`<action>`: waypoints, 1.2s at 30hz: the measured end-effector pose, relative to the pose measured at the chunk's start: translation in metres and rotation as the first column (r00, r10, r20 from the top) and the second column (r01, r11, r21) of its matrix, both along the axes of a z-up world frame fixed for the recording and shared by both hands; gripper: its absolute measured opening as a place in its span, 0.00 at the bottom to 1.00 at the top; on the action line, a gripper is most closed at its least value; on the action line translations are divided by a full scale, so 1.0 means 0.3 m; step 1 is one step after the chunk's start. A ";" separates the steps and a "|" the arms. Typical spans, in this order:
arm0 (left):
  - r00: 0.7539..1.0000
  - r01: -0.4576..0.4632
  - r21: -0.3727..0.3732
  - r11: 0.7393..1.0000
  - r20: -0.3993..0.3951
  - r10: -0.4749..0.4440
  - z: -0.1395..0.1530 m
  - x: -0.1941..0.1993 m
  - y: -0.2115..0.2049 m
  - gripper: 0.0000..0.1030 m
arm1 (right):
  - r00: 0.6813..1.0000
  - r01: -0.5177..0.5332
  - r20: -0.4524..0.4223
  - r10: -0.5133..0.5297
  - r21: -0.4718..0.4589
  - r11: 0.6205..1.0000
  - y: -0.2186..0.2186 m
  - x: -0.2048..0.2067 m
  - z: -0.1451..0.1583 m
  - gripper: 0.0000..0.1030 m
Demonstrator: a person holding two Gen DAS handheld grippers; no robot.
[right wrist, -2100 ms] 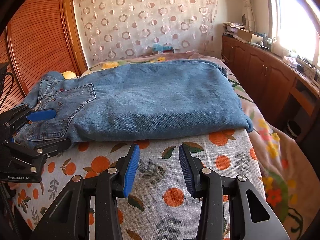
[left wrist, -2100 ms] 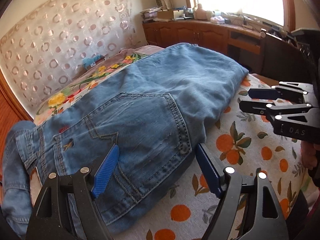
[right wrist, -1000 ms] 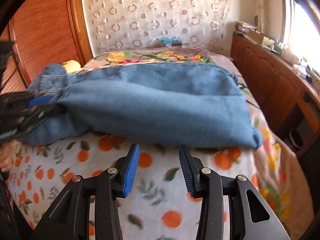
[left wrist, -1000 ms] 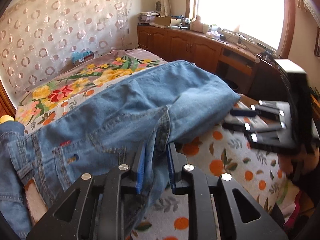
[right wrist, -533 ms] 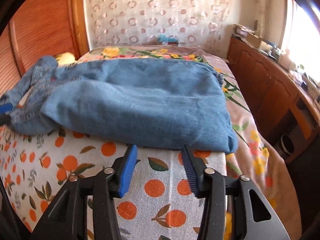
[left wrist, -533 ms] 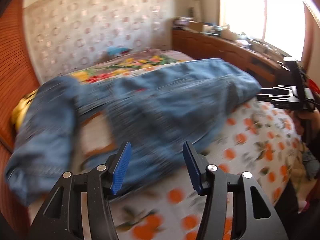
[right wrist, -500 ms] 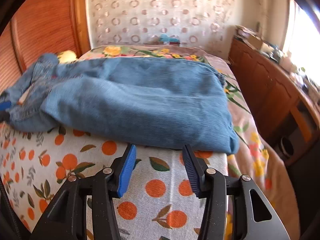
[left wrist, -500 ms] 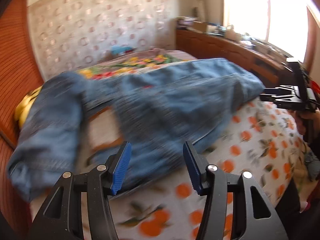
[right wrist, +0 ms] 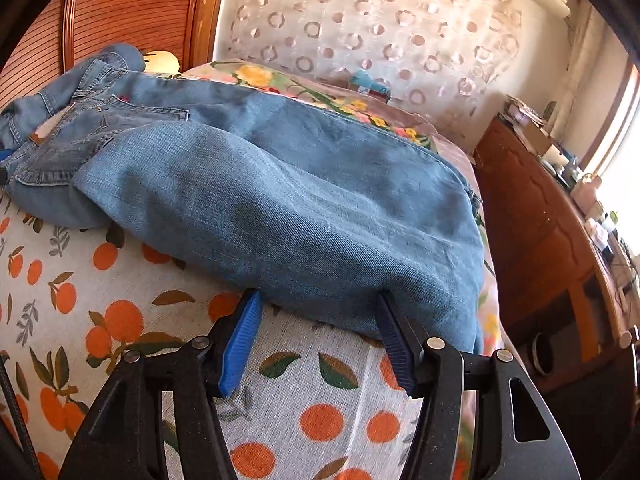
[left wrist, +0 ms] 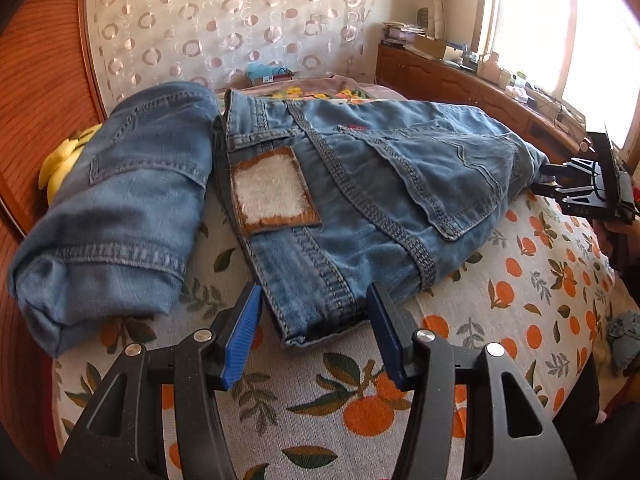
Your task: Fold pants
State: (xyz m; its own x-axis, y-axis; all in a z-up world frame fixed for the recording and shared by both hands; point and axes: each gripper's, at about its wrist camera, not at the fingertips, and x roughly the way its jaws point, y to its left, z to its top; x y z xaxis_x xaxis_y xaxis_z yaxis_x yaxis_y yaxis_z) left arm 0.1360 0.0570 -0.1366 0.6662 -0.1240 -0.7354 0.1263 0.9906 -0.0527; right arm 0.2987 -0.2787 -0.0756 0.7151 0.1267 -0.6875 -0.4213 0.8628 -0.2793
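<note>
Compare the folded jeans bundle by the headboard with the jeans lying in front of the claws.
The folded bundle is a compact, thick stack; the spread jeans lie long across the orange-print sheet, reaching the right claw.

The bundle shows no patch or waistband; the spread jeans show a waistband, a back pocket and a fuzzy white patch.

The bundle sits left of the left claw; the spread jeans' waistband end lies between its open fingers.

Both are blue denim.
</note>
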 end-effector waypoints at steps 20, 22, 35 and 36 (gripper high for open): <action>0.991 0.029 -0.064 0.998 0.132 -0.020 0.176 -0.039 -0.003 0.17 | 0.996 -0.011 0.088 0.008 0.038 0.999 -0.036 0.019 0.136 0.02; 0.987 0.029 -0.064 0.998 0.162 -0.018 0.236 -0.048 -0.003 0.16 | 0.993 -0.005 0.116 0.002 0.031 1.000 -0.043 -0.003 0.181 0.02; 0.990 0.044 -0.077 0.996 0.138 -0.033 0.279 -0.219 0.045 0.17 | 0.995 -0.083 0.053 0.080 0.062 0.995 -0.105 -0.196 0.153 0.02; 0.993 0.049 -0.075 0.996 0.113 -0.040 0.247 -0.226 0.037 0.17 | 0.996 -0.080 0.033 0.078 0.066 0.995 -0.110 -0.191 0.133 0.02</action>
